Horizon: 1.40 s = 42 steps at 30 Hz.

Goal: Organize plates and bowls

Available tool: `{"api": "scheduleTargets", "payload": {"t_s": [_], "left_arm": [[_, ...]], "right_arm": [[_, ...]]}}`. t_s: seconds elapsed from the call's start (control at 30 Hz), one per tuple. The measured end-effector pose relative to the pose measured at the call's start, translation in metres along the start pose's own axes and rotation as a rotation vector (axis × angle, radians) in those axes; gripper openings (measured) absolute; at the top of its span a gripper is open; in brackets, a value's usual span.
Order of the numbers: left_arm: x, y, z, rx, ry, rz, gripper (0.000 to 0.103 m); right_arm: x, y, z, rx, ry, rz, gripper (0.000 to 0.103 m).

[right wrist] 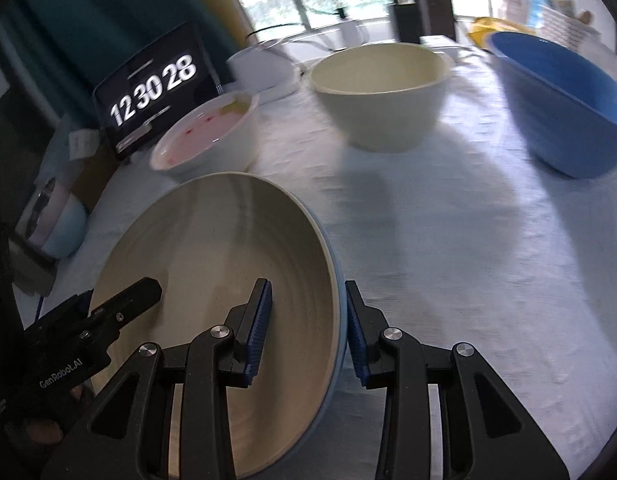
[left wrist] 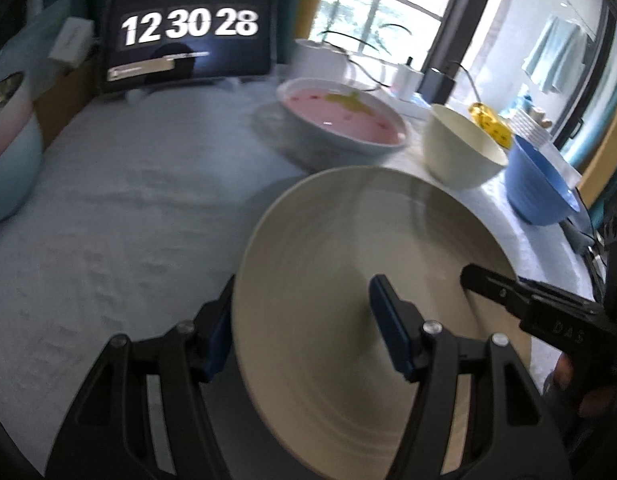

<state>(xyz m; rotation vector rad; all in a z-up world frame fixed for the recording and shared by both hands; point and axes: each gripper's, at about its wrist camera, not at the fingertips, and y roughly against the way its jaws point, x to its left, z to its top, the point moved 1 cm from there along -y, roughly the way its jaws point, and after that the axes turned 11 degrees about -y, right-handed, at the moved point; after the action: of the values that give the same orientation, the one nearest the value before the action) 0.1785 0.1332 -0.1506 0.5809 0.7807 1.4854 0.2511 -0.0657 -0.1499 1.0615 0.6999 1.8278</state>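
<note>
Round beige ribbed ceramic plate (right wrist: 212, 300) w/ blue underside sits tilted betw. both grippers: left gripper (left wrist: 300, 328) straddles its left rim, right gripper (right wrist: 308, 320) its right rim, both clamped on it, above white-cloth table (right wrist: 468, 260).

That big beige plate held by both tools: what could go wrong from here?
The beige plate is tilted and gripped only at opposite rims by the left tool and right tool; if they pull unevenly, it might slip and drop. The pink bowl sits just beyond its far edge, so pushing forward could knock it.
</note>
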Motion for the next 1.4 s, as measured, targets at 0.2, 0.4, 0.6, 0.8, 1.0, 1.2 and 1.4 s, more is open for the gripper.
{"api": "scheduleTargets", "payload": {"t_s": [0.2, 0.4, 0.6, 0.8, 1.0, 1.2, 1.4], "left_arm": [[0.014, 0.001, -0.002, 0.002, 0.007, 0.018, 0.064], [0.007, 0.005, 0.004, -0.009, 0.006, 0.052, 0.065], [0.006, 0.023, 0.012, -0.081, 0.047, 0.097, 0.066], [-0.01, 0.042, 0.02, -0.163, 0.022, 0.147, 0.066], [-0.042, 0.045, 0.026, -0.17, -0.038, 0.117, 0.066], [-0.084, 0.044, 0.034, -0.172, -0.103, 0.064, 0.066], [-0.121, 0.034, 0.043, -0.166, -0.144, 0.023, 0.066]], "right_arm": [[0.021, -0.014, -0.001, 0.012, 0.013, 0.002, 0.038], [0.02, -0.008, -0.001, -0.006, 0.034, -0.015, 0.038], [0.005, 0.01, 0.002, -0.055, 0.021, -0.025, 0.038], [-0.013, 0.024, 0.003, -0.057, -0.004, 0.006, 0.039], [-0.023, 0.045, 0.005, -0.11, -0.003, 0.015, 0.039], [-0.053, 0.066, 0.011, -0.157, -0.044, 0.007, 0.039], [-0.088, 0.086, 0.016, -0.186, -0.081, -0.021, 0.039]]}}
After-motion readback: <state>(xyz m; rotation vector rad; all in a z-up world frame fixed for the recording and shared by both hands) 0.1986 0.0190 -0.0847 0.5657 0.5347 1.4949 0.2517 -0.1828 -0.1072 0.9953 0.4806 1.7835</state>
